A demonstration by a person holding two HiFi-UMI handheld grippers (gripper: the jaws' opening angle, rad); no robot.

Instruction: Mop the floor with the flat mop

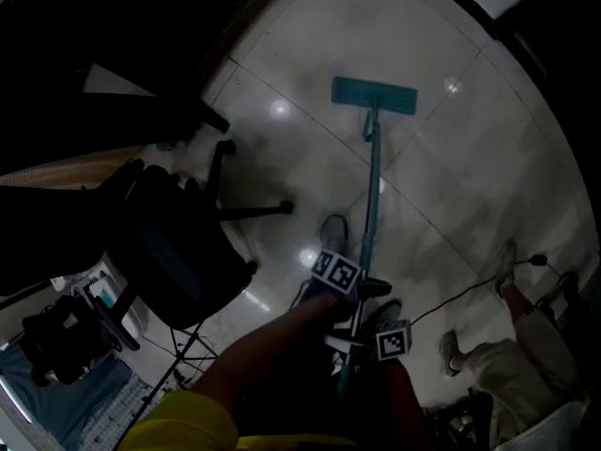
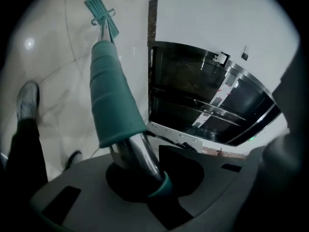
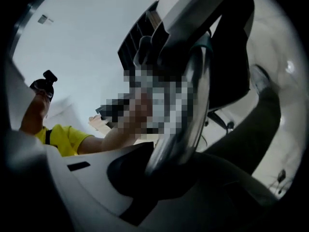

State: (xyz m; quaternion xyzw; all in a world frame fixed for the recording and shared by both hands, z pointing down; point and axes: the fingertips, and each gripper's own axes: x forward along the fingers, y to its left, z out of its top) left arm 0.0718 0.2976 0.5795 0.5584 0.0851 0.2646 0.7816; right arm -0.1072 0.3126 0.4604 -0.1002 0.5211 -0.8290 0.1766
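We are clamping the jaws of our left gripper (image 2: 145, 180) around the chrome pole (image 2: 137, 153) of the flat mop, just below its teal sleeve (image 2: 113, 98). In the left gripper view the pole is filling the gap between the jaws. The jaws of our right gripper (image 3: 161, 175) are likewise closing on the same pole (image 3: 190, 115), which is rising out of them toward our arm and yellow sleeve (image 3: 63, 137).

In the head view our left gripper (image 1: 364, 287) is sitting a little farther along the pole (image 1: 372, 200), and our right gripper (image 1: 355, 344) is holding it just nearer to us. From there the pole is running away from us to the teal mop head (image 1: 374, 94), which is lying flat on the pale tiled floor (image 1: 470, 148) at the far side.

Our shoe (image 1: 333, 233) is standing just left of the pole. A dark office chair (image 1: 174, 247) is standing on the left, well apart from the mop head. On the right a thin cable (image 1: 455, 297) is trailing across the tiles, and a second person (image 1: 512, 369) is standing at the near right edge. The left gripper view is also showing a dark cabinet (image 2: 207, 103) against the wall to the right of the mop.
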